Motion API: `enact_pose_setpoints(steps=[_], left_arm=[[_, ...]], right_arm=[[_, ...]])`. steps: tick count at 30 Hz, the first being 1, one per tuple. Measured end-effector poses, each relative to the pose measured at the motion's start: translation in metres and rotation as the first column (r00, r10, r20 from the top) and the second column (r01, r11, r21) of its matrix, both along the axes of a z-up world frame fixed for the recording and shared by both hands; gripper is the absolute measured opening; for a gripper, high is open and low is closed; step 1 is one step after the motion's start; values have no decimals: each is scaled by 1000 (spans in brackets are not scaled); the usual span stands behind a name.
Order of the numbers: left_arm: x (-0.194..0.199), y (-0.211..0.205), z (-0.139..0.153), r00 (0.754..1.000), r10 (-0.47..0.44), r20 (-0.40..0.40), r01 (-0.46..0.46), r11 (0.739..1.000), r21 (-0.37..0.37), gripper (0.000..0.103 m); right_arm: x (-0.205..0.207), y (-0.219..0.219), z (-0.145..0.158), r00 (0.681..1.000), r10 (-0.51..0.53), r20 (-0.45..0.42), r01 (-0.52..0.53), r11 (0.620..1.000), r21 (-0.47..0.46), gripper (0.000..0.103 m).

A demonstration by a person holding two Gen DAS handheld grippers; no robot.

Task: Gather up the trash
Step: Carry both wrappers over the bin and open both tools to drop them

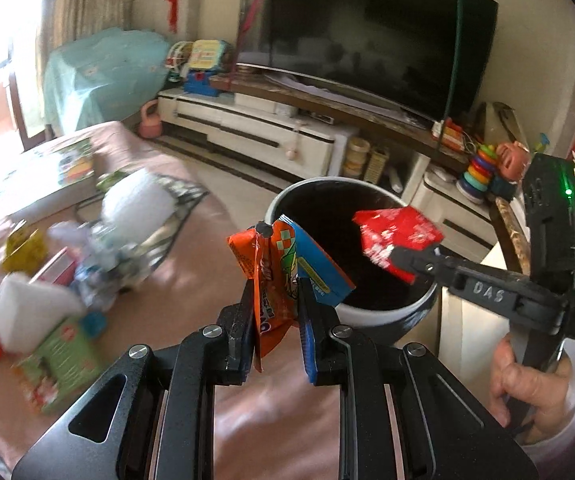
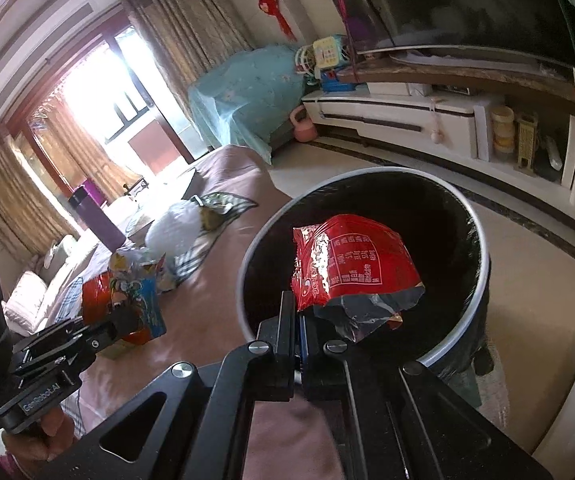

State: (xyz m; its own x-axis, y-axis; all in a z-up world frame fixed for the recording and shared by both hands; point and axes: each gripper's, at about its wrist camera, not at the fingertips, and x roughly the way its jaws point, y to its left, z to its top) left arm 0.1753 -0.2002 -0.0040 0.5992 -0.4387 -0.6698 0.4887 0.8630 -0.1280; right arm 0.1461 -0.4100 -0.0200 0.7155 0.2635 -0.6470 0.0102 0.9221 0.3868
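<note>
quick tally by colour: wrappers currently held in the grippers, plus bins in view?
Orange and blue wrapper, in the left gripper: 1
Red wrapper, in the right gripper, over the bin opening: 1
White-rimmed bin with black liner: 1
Total: 3

right gripper (image 2: 298, 322) clamps red wrapper (image 2: 351, 264) (torn, foil inside) | above black-lined bin (image 2: 481, 240)
</note>
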Motion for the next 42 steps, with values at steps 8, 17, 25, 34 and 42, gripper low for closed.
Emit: enact_pose_setpoints(steps=[8, 17, 25, 34, 42], left_arm=[[22, -44, -8, 998, -60, -24, 61, 998, 30, 18], [37, -57, -19, 994, -83, -72, 87, 995, 50, 46], [25, -37, -16, 998, -47, -52, 49, 998, 34, 59], [-10, 24, -14, 998, 59, -29, -58, 998, 17, 62], [-38, 87, -16, 986, 164, -9, -164, 986, 16, 63]], right_arm=[[16, -20, -10, 998, 28, -53, -27, 1000, 16, 4], [21, -38, -14, 996, 19, -93, -18, 1000, 6, 23], [10, -36, -9, 998, 6, -64, -5, 1000, 16, 46], [-11, -12, -2, 1000, -19, 5, 19, 998, 52, 82], [-25, 42, -3, 999, 32, 31, -34, 997, 68, 91]])
